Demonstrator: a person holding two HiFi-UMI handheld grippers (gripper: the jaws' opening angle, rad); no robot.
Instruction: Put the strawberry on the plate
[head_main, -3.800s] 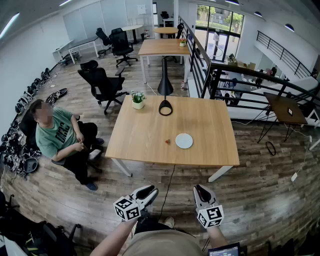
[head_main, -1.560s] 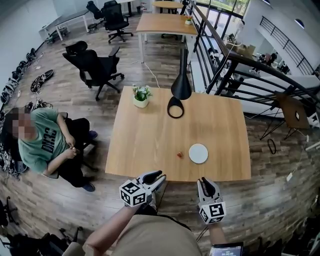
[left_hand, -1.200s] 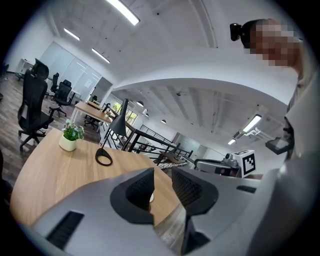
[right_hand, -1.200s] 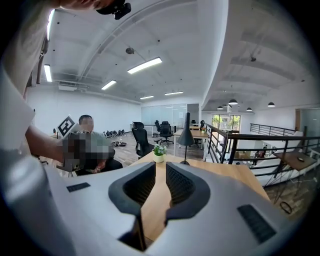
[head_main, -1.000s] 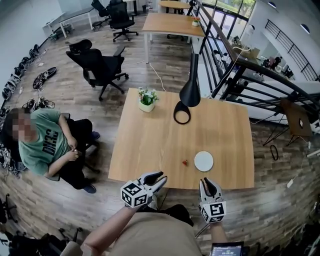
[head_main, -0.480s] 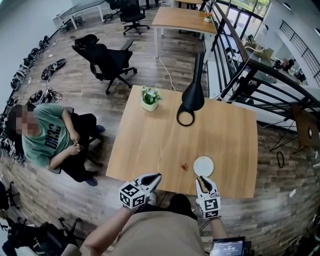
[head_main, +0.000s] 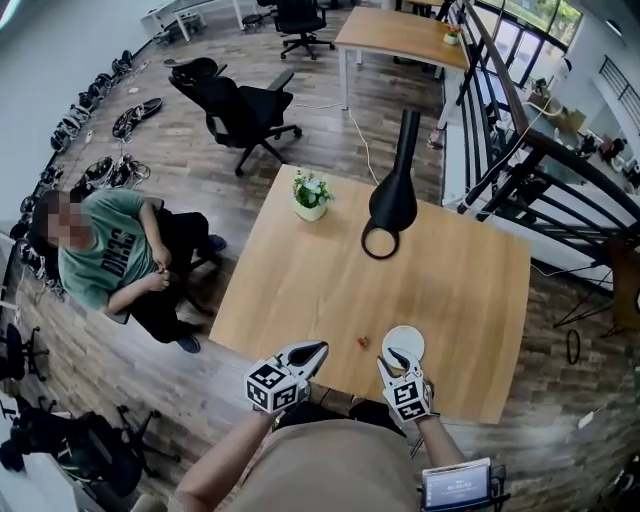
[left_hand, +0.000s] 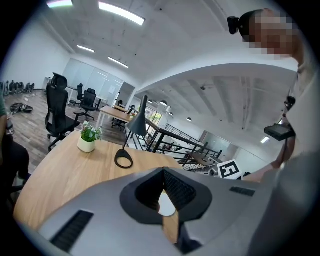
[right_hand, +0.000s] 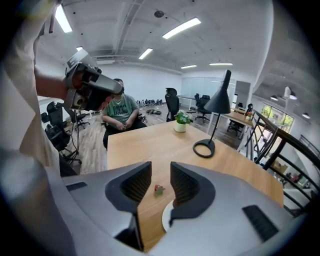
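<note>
Near the table (head_main: 300, 280) edge, right gripper (head_main: 393, 358) fingers (right_hand: 186, 186) opening, empty; left gripper (head_main: 318, 348) closed.

Your left gripper (head_main: 316, 348): jaws pressed together, nothing between, angled forward-right. Your right gripper (head_main: 393, 354): jaws opening, pads gripping nothing, pointing forward. Your left forearm (head_main: 225, 470) and right forearm (head_main: 441, 446): extended ahead of torso.

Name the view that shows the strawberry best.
Right gripper view: the strawberry sits clear on the table, framed by the right tool's opening jaws. The head view gives only a red speck beside the plate; the left gripper view does not show it.
</note>
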